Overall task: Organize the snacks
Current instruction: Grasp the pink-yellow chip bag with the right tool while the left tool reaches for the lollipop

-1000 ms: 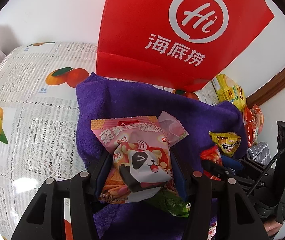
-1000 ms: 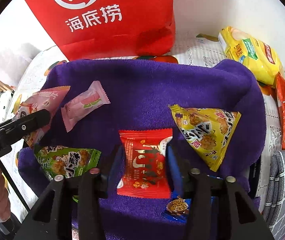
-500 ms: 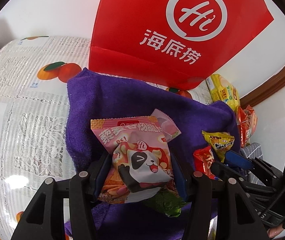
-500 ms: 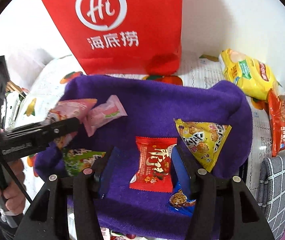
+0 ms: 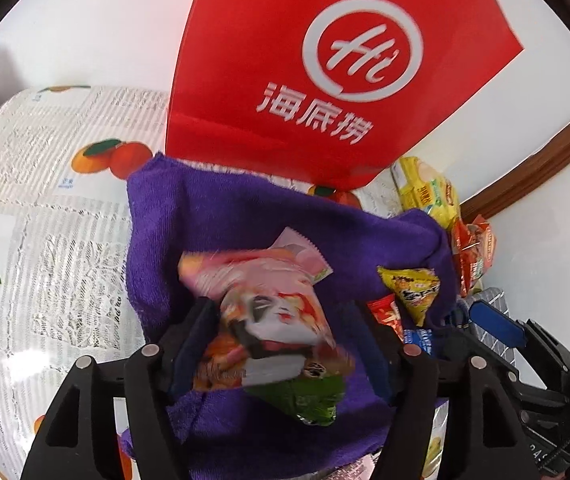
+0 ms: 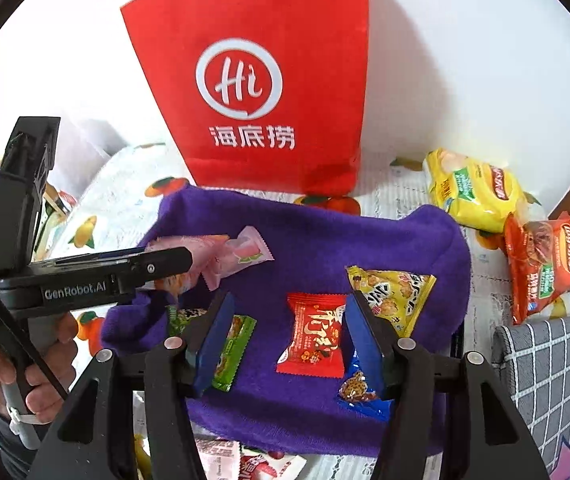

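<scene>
A: Checking the left side first?

B: Holding the left gripper (image 5: 285, 340) spread wider than the pink panda packet (image 5: 273, 320), clamping nothing. Showing purple between packet and one jaw, and blurring badly, so probably dropping loose onto the purple towel (image 5: 205, 220).

A: And looking at the right?

B: Hovering the right gripper (image 6: 289, 344) wide apart around the red candy packet (image 6: 313, 332) lying flat on the towel, not squeezing yet. Crowding close: a green packet (image 6: 233, 352) just outside one pad, a blue packet (image 6: 359, 392) under the other, a yellow triangular packet (image 6: 389, 288) just beyond.

A: Judging the step, then?

B: Likely laying one snack down while lining up the next. Needing a clean closing on the red one alone, avoiding pinching towel or blue wrapper. Possibly heading for the red paper bag (image 6: 269, 80) standing behind, though only guessing.
</scene>
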Action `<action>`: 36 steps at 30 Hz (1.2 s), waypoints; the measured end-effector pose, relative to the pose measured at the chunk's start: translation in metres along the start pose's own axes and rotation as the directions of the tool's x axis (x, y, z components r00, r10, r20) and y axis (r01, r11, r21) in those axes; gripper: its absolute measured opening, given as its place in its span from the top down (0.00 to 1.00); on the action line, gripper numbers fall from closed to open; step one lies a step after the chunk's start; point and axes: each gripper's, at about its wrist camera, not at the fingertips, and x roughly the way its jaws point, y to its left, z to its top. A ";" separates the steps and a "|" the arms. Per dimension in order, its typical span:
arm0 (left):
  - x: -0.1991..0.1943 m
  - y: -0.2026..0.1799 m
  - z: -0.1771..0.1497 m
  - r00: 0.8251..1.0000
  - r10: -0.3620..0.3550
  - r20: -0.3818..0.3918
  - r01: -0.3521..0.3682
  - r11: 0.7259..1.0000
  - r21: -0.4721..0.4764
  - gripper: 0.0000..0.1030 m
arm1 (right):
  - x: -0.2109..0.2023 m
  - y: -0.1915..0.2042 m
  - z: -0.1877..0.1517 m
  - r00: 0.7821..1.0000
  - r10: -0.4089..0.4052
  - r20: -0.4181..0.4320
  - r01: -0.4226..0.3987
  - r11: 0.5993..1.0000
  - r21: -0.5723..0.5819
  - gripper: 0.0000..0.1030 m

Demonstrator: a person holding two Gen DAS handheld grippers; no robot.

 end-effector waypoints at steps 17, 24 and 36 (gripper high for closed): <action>-0.071 -0.039 -0.012 0.995 -0.052 0.089 0.043 0.994 0.099 0.32 | -0.038 -0.015 -0.106 0.994 0.065 -0.083 -0.053 0.989 0.137 0.40; -0.102 -0.051 -0.044 0.990 -0.065 0.125 0.049 0.990 0.131 0.32 | -0.040 -0.003 -0.154 0.990 0.056 -0.130 -0.041 0.993 0.114 0.40; -0.119 -0.033 -0.116 0.998 0.003 0.070 -0.012 0.991 0.131 0.32 | -0.029 0.025 -0.187 0.994 -0.065 -0.084 0.066 0.998 0.007 0.37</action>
